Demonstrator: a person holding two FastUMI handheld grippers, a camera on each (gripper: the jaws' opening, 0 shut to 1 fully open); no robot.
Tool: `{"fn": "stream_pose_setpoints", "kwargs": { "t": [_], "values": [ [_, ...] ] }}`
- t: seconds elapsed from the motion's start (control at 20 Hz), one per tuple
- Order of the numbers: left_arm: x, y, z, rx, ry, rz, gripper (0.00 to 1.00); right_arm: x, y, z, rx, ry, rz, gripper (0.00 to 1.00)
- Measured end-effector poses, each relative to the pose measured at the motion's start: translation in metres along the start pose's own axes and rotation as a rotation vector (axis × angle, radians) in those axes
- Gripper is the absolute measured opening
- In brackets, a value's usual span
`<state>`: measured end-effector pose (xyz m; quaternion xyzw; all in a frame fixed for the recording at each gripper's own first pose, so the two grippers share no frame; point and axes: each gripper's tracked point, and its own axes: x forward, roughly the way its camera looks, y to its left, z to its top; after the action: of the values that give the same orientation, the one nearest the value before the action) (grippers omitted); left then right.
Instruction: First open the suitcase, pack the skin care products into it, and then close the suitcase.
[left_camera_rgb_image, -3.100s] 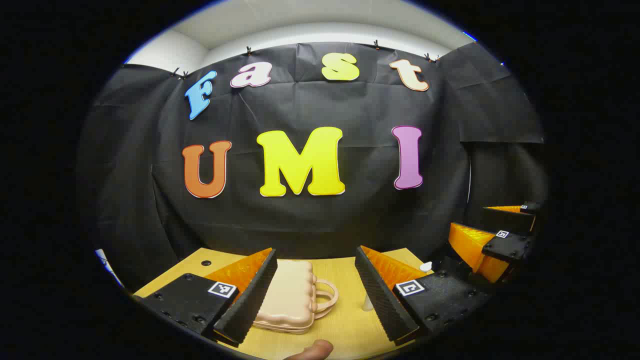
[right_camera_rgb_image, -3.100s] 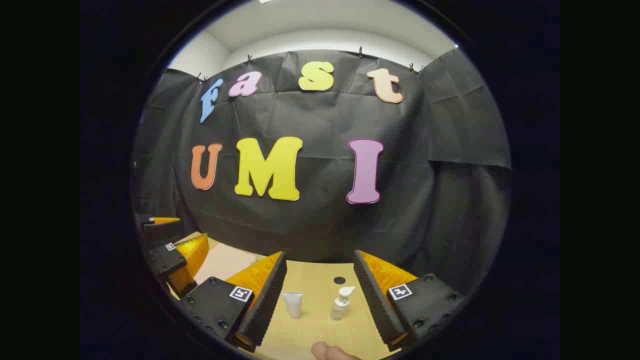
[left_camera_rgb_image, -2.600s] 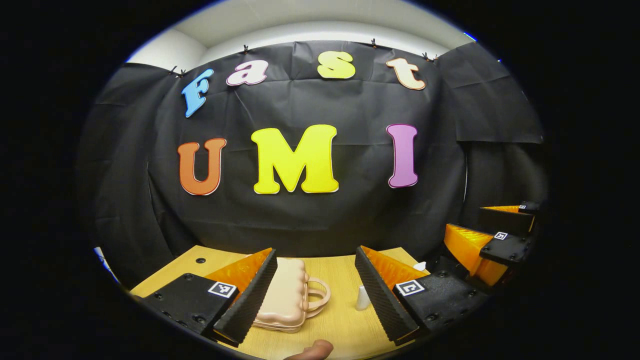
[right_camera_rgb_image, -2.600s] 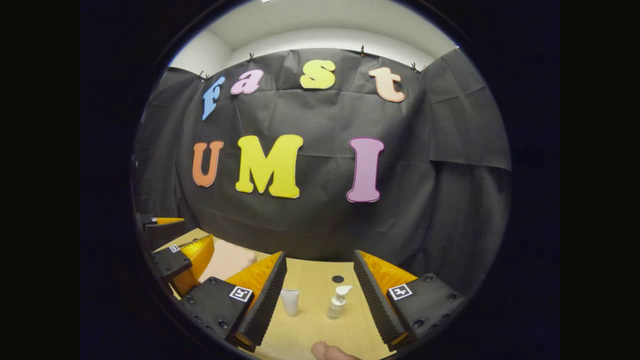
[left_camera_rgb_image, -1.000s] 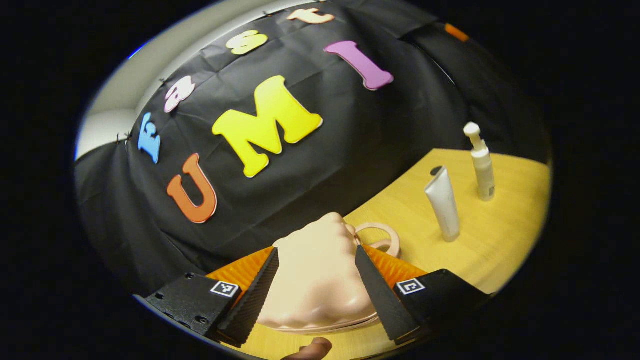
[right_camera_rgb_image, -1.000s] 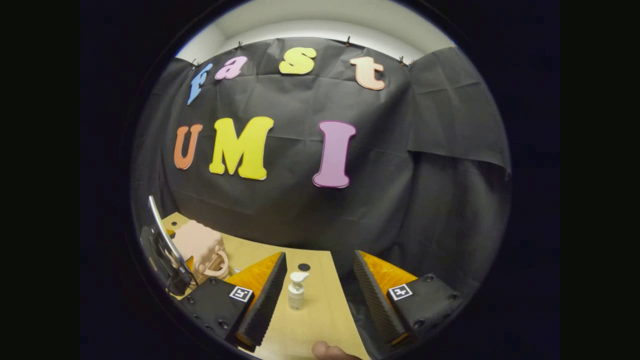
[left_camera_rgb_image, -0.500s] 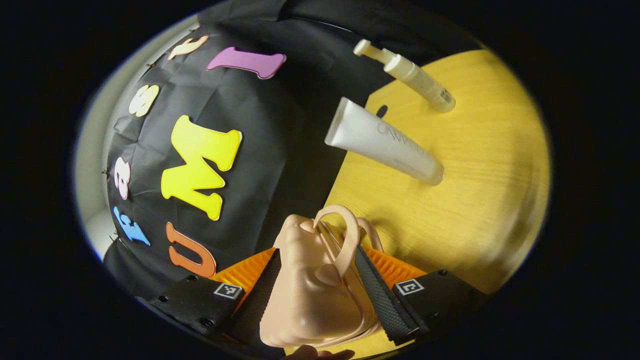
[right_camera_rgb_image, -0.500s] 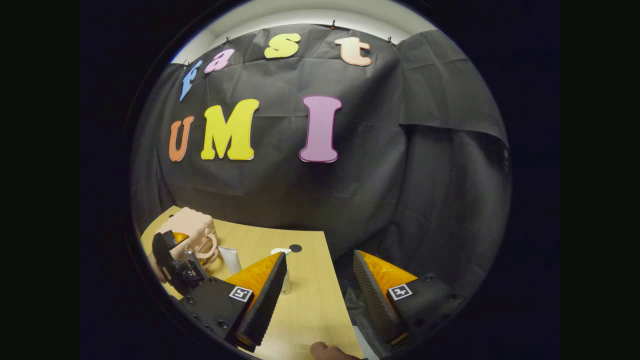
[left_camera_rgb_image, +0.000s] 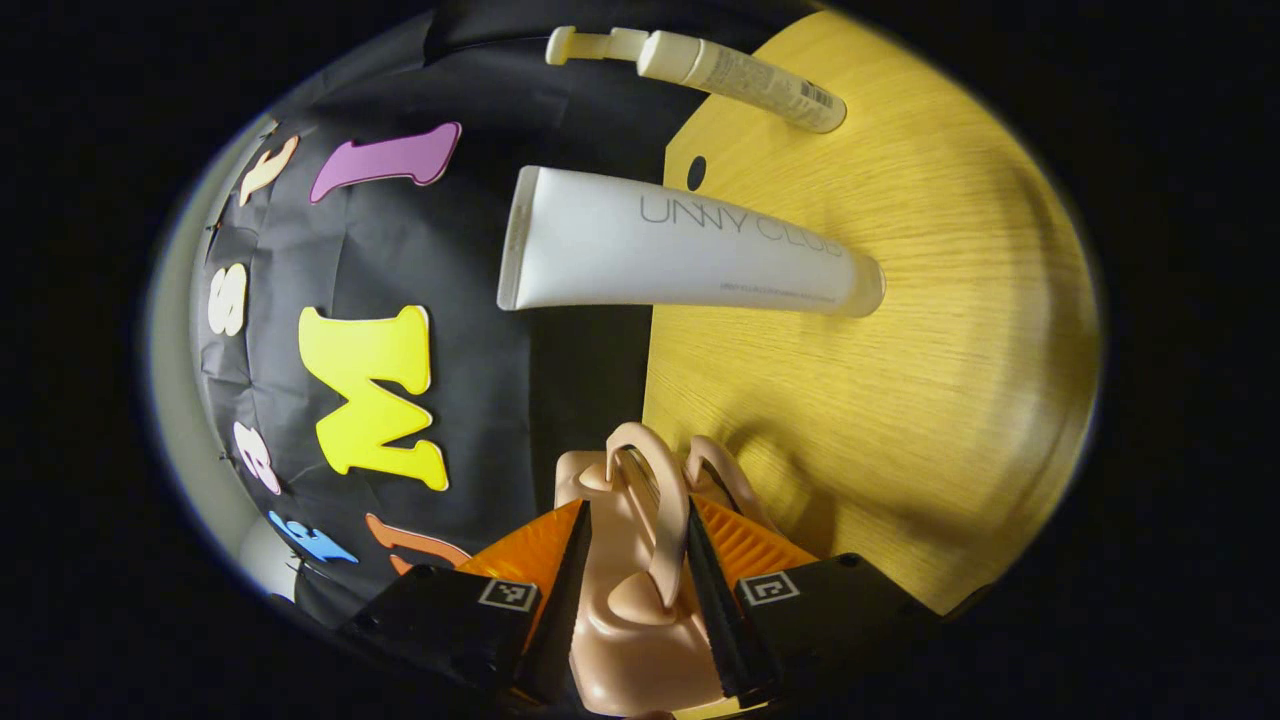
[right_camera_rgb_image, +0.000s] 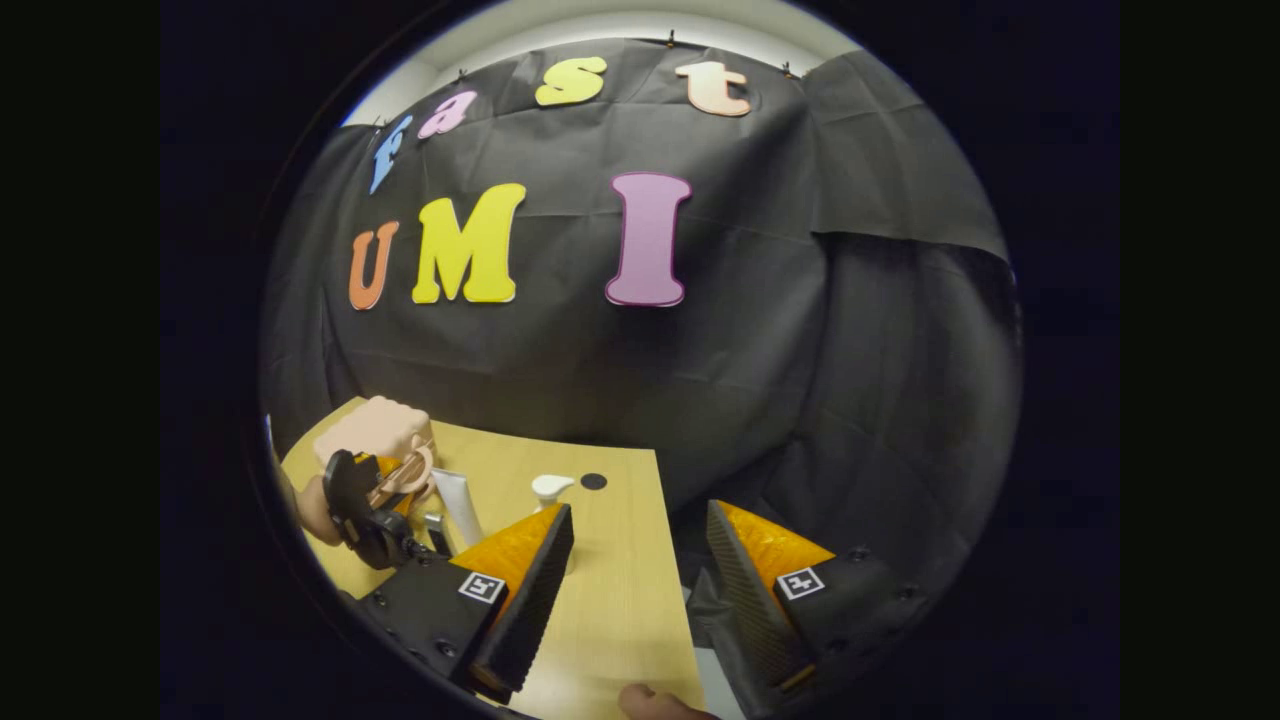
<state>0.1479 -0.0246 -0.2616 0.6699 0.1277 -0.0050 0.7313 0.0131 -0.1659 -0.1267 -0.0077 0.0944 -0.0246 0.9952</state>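
Risk: the suitcase (left_camera_rgb_image: 640, 620) looks still closed; pinched across its handle end, it could twist or slip from the fingers and knock the tube (left_camera_rgb_image: 680, 245) just beside it.
Left hand-held gripper (left_camera_rgb_image: 630, 600): rolled on its side, fingers clamped on the suitcase near the handle (left_camera_rgb_image: 655, 500).
Right hand-held gripper (right_camera_rgb_image: 635, 590): fingers wide apart, holding nothing, above the tabletop (right_camera_rgb_image: 620, 610) edge.
Products: tube and pump bottle (left_camera_rgb_image: 735, 70) stand on the tabletop, unpacked.
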Motion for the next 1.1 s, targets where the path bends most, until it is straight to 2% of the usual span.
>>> {"fn": "stream_pose_setpoints", "kwargs": {
  "t": [0.1,0.15,0.2,0.25,0.3,0.45,0.65,0.8,0.95,1.1],
  "values": [
    [0.006,-0.014,-0.005,0.016,0.035,-0.063,0.43,-0.003,0.005,0.001,-0.017,-0.001,0.004,0.80],
    [0.006,-0.018,-0.009,0.022,0.044,-0.082,0.32,-0.004,0.005,0.003,-0.021,-0.005,-0.002,0.80],
    [0.006,-0.015,-0.008,0.035,0.047,-0.073,0.29,-0.006,0.008,0.005,-0.023,-0.005,-0.007,0.79],
    [0.006,-0.013,-0.007,0.032,0.040,-0.077,0.19,-0.007,0.012,0.005,-0.024,-0.003,-0.013,0.79],
    [0.005,-0.014,-0.008,0.017,0.035,-0.086,0.16,-0.009,0.017,0.007,-0.023,-0.001,-0.015,0.80],
    [0.006,-0.002,-0.015,-0.033,0.034,-0.077,0.10,-0.016,0.029,0.016,-0.015,-0.009,-0.043,0.80],
    [-0.001,0.019,-0.024,-0.206,0.007,-0.107,0.04,-0.018,0.050,0.030,0.006,-0.013,-0.071,0.80],
    [-0.011,0.047,-0.032,-0.301,-0.035,-0.110,0.03,-0.019,0.068,0.051,0.009,-0.049,-0.098,0.80],
    [-0.020,0.081,-0.050,-0.457,-0.065,-0.116,0.03,-0.019,0.093,0.067,0.002,-0.073,-0.111,0.79],
    [-0.029,0.122,-0.079,-0.665,-0.095,-0.114,0.03,-0.020,0.130,0.080,-0.002,-0.086,-0.099,0.80]
  ]
}}
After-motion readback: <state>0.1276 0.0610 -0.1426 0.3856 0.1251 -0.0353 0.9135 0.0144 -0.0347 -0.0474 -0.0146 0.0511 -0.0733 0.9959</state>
